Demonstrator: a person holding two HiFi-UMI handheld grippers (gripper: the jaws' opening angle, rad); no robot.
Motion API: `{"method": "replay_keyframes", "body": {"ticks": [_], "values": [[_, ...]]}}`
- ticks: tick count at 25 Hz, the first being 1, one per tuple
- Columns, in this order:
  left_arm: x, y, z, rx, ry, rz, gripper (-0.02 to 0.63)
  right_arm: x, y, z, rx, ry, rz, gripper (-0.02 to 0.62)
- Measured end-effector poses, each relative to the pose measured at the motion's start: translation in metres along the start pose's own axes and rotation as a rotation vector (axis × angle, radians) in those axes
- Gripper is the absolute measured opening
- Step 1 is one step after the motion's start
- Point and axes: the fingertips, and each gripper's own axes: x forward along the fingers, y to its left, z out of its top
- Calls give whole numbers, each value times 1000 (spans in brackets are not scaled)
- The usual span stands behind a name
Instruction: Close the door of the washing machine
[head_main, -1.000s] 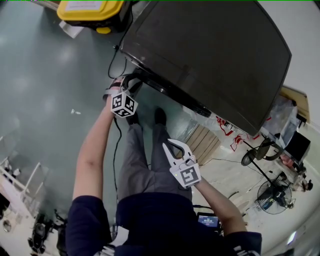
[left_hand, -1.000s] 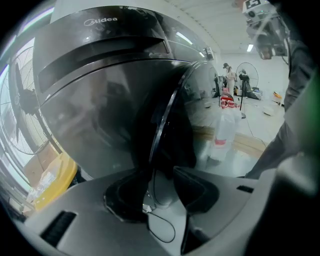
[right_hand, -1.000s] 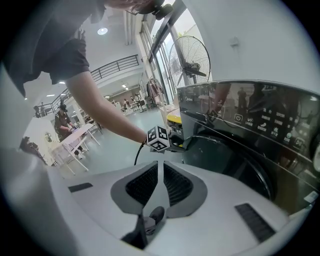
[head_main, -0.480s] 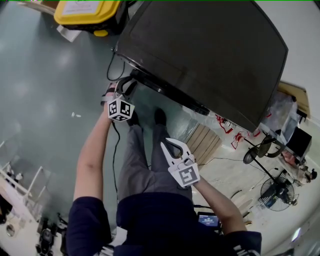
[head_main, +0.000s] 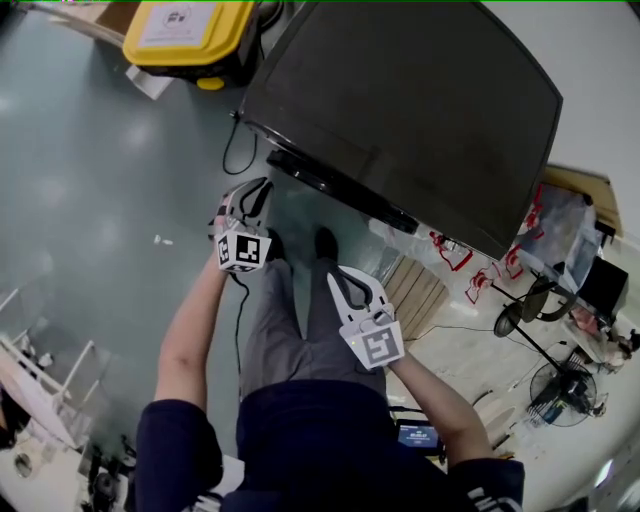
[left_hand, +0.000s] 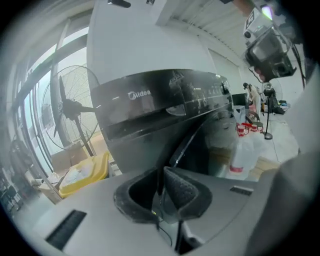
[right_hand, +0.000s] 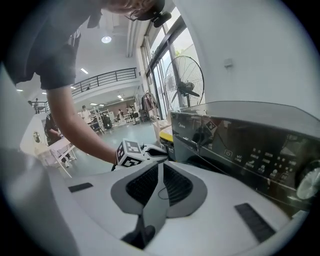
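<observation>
The washing machine (head_main: 410, 110) fills the upper right of the head view, dark top up. In the left gripper view its glossy control panel (left_hand: 160, 100) is ahead, with the dark slanted door edge (left_hand: 186, 142) below; I cannot tell if the door is latched. My left gripper (head_main: 255, 190) hangs just off the machine's front left corner. Its jaws have just been closing and stand a narrow slit apart with nothing between the pads (left_hand: 182, 192). My right gripper (head_main: 340, 275) is nearer my body, shut on nothing, its pads (right_hand: 175, 185) touching.
A yellow-lidded box (head_main: 185, 30) stands on the floor left of the machine, with a black cable (head_main: 232, 150) trailing from it. A wooden pallet (head_main: 415, 285) and red-labelled bottles (left_hand: 245, 150) lie to the right. Standing fans (left_hand: 70, 110) (head_main: 560, 385) flank the area. My shoes (head_main: 325, 242) are by the machine's front.
Both grippers have risen and drawn back from the machine's front toward my body. The left gripper's jaws went from wide apart to nearly together.
</observation>
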Motion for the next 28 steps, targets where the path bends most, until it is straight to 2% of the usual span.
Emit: {"method": "replay_keyframes", "body": {"ticks": [5,14,21,24,28], "values": [[-25,8,41,-38,-66,40,34,-5,-8,28,-15,-66,-40,41],[-74,41,119,-100,-182,123,25,-21,-18,85,-37,-199,-100,20],[-115,54,187,-126,-280,150,25,-36,-18,120,-68,-267,-111,20],[-131,55,211,-123,-291,145,25,-44,-18,136,-76,-296,-125,20],[-147,60,236,-233,-350,174,23,-53,-22,149,-73,-311,-157,20]]}}
